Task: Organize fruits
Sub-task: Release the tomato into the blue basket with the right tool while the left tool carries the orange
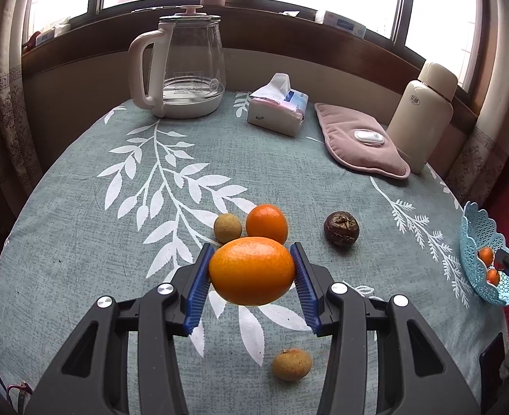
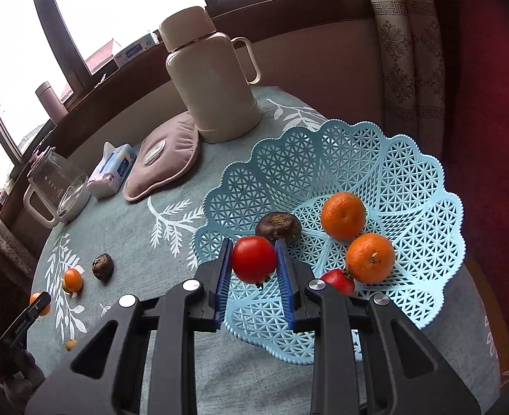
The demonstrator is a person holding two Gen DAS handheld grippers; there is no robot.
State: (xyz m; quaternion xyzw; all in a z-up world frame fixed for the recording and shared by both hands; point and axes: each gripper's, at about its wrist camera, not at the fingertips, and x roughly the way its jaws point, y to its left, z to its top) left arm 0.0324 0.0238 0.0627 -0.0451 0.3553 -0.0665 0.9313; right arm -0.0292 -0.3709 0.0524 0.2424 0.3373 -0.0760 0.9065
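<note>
The left gripper (image 1: 251,271) has its blue ribbed pads closed against the two sides of a large smooth orange citrus fruit (image 1: 251,270), holding it clear of the grey-green leaf-printed tablecloth (image 1: 81,242). The pads meet the fruit at its widest part, which likely keeps so round a skin from slipping out.

On the cloth below it lie a smaller round orange (image 1: 266,224), a tan longan-like fruit (image 1: 227,227) touching it, a dark wrinkled brown fruit (image 1: 341,229) off to the right, and another tan fruit (image 1: 291,364) nearer the camera.

The right gripper (image 2: 254,261) is closed on a glossy red tomato-like fruit (image 2: 254,258), poised over the near rim of the pale blue scalloped lattice plastic basket (image 2: 409,180). That basket sits near the table's edge and already holds two oranges (image 2: 343,215) touching each other, a dark brown fruit (image 2: 282,226) and a second red fruit (image 2: 339,280) half hidden behind the gripper's finger.

Judging by this, the basket is the collecting place: the red fruit seems about to be let go into it, and the citrus carried across next.
</note>
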